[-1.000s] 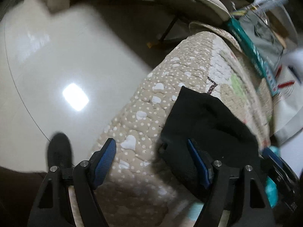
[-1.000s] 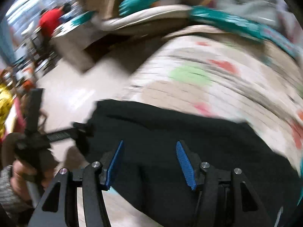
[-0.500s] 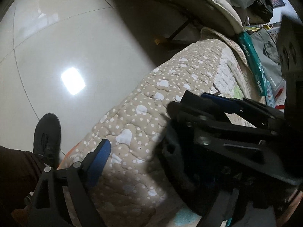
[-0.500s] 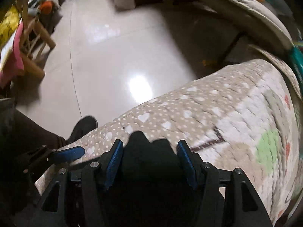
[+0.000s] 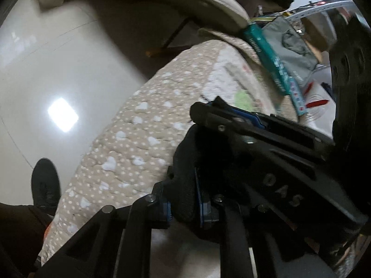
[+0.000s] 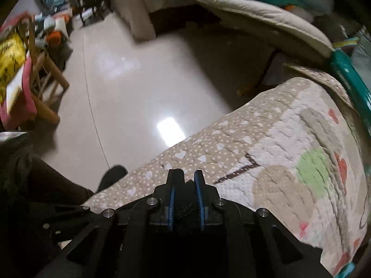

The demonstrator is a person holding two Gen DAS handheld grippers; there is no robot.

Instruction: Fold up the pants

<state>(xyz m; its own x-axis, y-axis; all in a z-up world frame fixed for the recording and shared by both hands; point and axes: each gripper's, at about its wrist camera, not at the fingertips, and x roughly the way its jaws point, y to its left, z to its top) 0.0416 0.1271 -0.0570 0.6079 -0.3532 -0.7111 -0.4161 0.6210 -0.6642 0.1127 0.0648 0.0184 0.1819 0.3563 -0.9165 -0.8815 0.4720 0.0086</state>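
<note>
Black pants (image 5: 185, 162) bunch at the near edge of the heart-patterned quilt (image 5: 129, 143), pinched by both grippers, whose jaws have just been closing: the left gripper (image 5: 183, 199) and, just beside it, the right gripper (image 6: 185, 185).

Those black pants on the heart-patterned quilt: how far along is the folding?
Done: both grippers have just closed on the black pants. In hand: the left gripper and right gripper each pinch black fabric at the edge of the quilt, close beside each other. Left: no finished fold is visible; the rest of the pants is hidden.
</note>
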